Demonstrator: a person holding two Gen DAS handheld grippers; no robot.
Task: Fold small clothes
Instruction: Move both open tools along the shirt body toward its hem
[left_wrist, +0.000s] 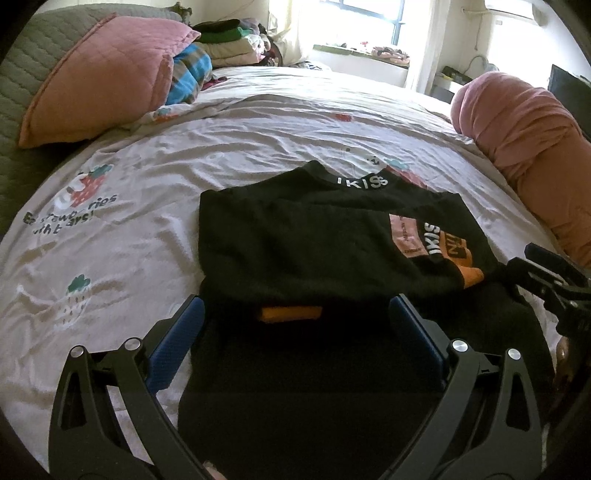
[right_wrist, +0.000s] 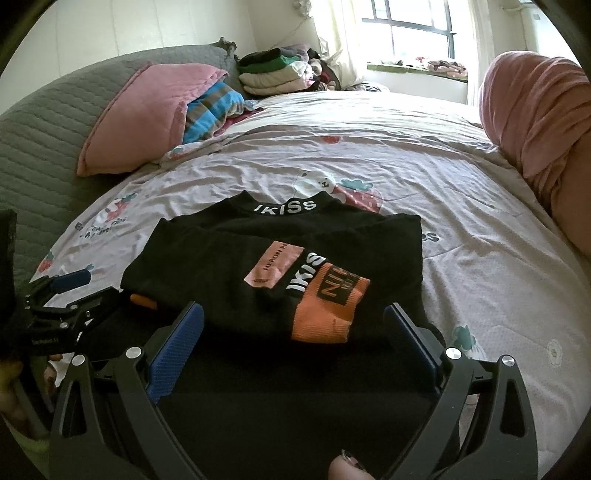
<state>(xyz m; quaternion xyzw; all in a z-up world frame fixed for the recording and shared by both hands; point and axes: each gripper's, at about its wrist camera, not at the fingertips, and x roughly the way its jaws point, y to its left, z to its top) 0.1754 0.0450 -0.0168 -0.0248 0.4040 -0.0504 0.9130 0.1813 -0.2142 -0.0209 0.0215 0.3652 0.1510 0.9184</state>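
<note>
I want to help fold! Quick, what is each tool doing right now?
Left tool: open, holding nothing, over the near edge of the black top.
Right tool: open, holding nothing, over the same edge.

Black top on a strawberry-print sheet

The top (right_wrist: 229, 266) is black, with white "IKISS" lettering on the collar, a pink patch, and orange cuffs (right_wrist: 325, 314) carrying black letters. The sheet (left_wrist: 155, 177) is pale pinkish-grey, printed with red strawberries, green leaves and dark lettering. The pillow (left_wrist: 99, 85) is pink and quilted; behind it lies a blue and grey striped cloth (left_wrist: 192, 74). The headboard (right_wrist: 48, 125) is grey-green with quilted lines. A rolled blanket (left_wrist: 524, 147) is dusty pink. The stack (right_wrist: 273, 70) shows black, green and cream layers. The gripper pads (left_wrist: 177, 343) are blue on black frames.
</note>
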